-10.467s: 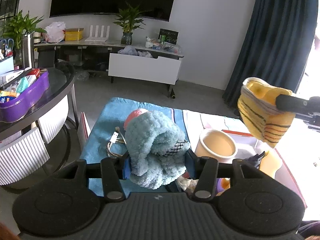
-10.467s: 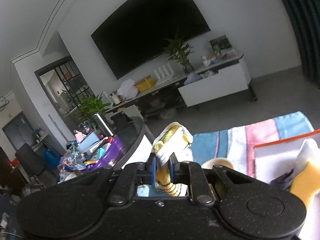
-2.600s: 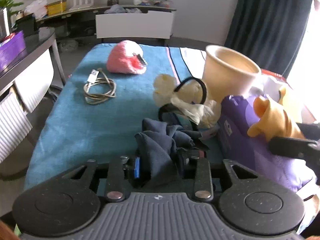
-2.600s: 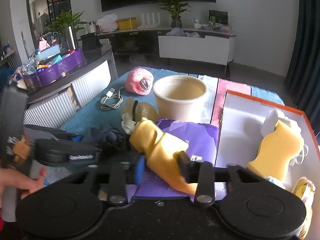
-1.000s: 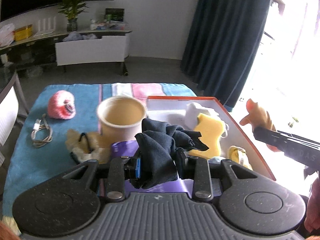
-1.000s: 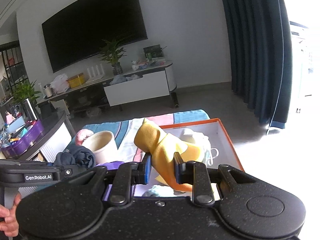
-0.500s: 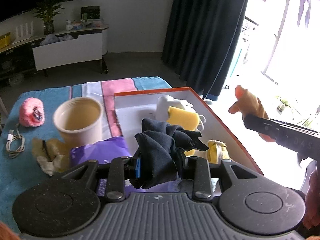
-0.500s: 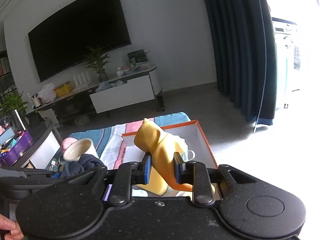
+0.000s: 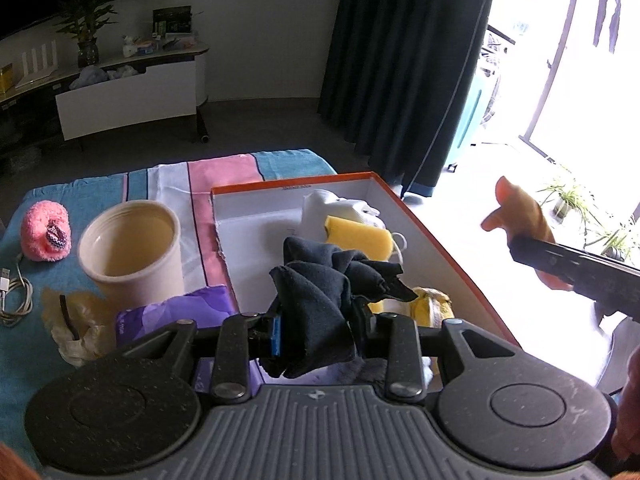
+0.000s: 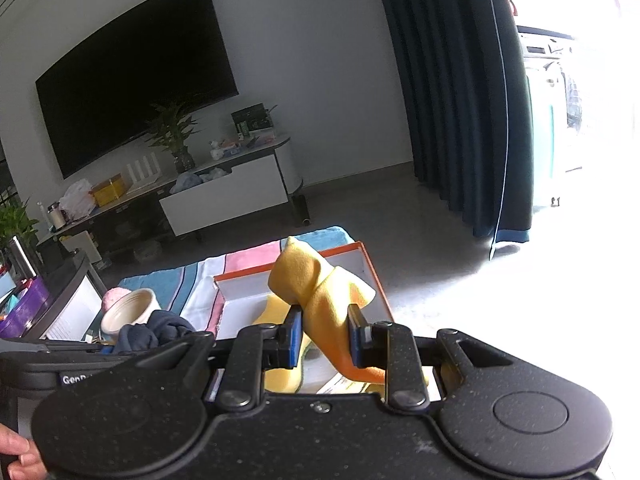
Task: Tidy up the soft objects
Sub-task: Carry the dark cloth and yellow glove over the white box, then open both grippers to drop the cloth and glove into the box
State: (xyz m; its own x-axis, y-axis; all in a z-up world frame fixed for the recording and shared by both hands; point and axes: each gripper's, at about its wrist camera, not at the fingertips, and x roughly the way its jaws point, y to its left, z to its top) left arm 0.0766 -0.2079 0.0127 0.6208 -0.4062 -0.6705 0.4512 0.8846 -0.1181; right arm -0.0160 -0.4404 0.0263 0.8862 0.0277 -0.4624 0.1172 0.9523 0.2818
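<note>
My left gripper (image 9: 316,326) is shut on a crumpled dark navy cloth (image 9: 328,284), held above the near end of the orange-rimmed white box (image 9: 420,216). Inside the box lie a yellow sponge (image 9: 360,236), a white soft item (image 9: 336,208) and a yellow striped sock (image 9: 432,302). My right gripper (image 10: 324,338) is shut on a yellow-orange cloth (image 10: 320,288), which stands up between its blue pads above the box (image 10: 372,276). In the left wrist view that cloth (image 9: 520,216) and the right gripper's fingers (image 9: 560,260) hang off the box's right side.
A cream cup (image 9: 130,248), a purple pouch (image 9: 176,312), a pale glove with a black band (image 9: 76,320), a pink fluffy item (image 9: 44,232) and a cable (image 9: 12,292) lie on the striped towel left of the box. A dark curtain (image 9: 400,60) hangs behind.
Both grippers have swung right with their cloths, from over the cup and pouch to the box. The box now fills the middle of the left wrist view.
</note>
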